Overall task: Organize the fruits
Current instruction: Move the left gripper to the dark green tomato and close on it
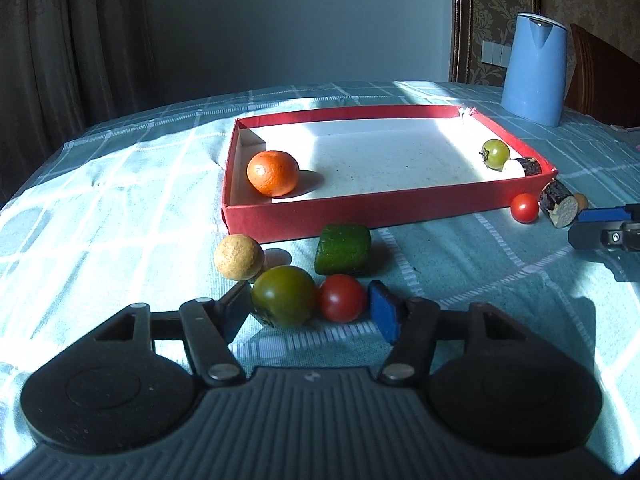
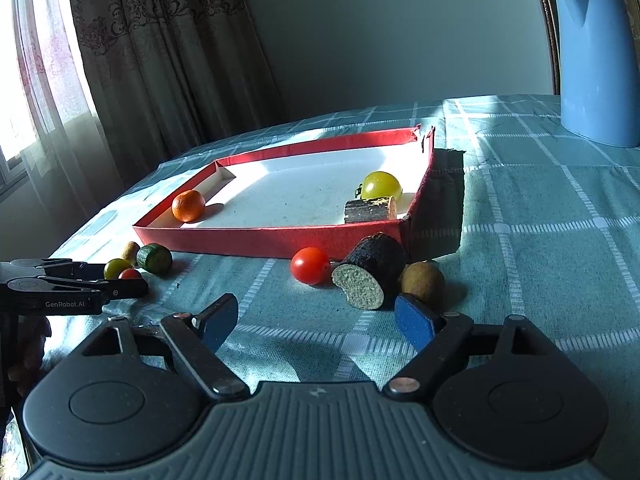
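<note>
A red tray [image 1: 360, 210] [image 2: 256, 238] holds an orange [image 1: 273, 172] [image 2: 188, 205], a green tomato [image 1: 495, 153] [image 2: 382, 185] and a dark log piece [image 1: 529, 166] [image 2: 370, 210]. My left gripper [image 1: 310, 308] is open around a dark green tomato [image 1: 283, 301] and a red tomato [image 1: 343, 298], both on the cloth between its fingers. A tan ball [image 1: 239, 256] and a green chunk [image 1: 344, 249] lie just beyond. My right gripper [image 2: 316, 320] is open and empty, just short of a red tomato [image 2: 310, 265], a cut dark fruit [image 2: 370, 276] and a kiwi [image 2: 423, 281].
A blue jug [image 1: 534, 70] [image 2: 596, 62] stands at the back right on the checked teal tablecloth [image 1: 120, 200]. Curtains hang behind on the left. The left gripper also shows at the left of the right wrist view [image 2: 76, 288].
</note>
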Demonstrator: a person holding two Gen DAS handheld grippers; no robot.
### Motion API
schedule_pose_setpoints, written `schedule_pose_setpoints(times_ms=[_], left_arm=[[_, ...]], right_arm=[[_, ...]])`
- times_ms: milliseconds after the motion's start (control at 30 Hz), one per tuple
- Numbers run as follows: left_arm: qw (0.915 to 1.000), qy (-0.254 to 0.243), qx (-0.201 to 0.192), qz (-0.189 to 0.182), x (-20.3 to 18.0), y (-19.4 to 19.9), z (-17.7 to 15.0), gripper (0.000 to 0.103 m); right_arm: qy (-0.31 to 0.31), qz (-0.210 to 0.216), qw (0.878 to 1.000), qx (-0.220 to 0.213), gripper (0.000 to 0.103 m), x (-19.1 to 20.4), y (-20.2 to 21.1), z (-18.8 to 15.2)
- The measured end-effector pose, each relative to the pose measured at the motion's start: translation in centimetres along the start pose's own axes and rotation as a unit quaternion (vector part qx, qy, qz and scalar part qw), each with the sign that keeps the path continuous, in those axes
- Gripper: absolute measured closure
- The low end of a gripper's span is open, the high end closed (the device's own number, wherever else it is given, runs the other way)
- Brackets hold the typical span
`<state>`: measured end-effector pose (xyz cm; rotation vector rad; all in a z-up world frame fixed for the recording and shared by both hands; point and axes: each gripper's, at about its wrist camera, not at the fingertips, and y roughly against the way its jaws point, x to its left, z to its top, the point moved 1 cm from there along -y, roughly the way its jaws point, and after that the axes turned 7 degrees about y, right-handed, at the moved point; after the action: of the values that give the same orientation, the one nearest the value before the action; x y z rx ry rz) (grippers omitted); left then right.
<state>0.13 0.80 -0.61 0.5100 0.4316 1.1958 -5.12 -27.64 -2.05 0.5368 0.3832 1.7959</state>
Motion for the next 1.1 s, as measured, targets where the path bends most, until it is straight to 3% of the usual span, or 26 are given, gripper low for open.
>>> schedule_pose_setpoints(times_ms=[367,500,567,733,933,1100], left_arm=[[0.9997,0.003,-0.022,-0.002,0.0,0.9,-0.4,0.046],[0.9991,0.016,-0.04,0.002,0.4,1.6,-0.3,0.031],[0.999,0.023,-0.037,0.002,0.7,1.5,-0.3,0.032],[0.9979,0.048,-0.043,-0.001,1.4,1.7,-0.2,0.047],[0.9902,0.105,-0.092,-0.005,3.4,3.2,-0.3,0.047],[0.9897,0.132,-0.055,0.004,4.2,2.2,0.1,0.048]], right_arm=[[-0.003,0.001,1.0,0.002,0.016,-0.1,0.0,0.0],[-0.001,0.001,1.0,0.003,0.015,0.0,-0.1,-0.1],[-0.001,0.001,1.0,0.002,0.015,0.0,-0.1,-0.1],[-0.002,0.001,1.0,0.003,0.015,0.0,-0.1,-0.1],[-0.002,0.002,1.0,0.004,0.014,0.1,-0.1,-0.2],[-0.003,0.002,1.0,0.004,0.014,0.1,-0.2,-0.2]])
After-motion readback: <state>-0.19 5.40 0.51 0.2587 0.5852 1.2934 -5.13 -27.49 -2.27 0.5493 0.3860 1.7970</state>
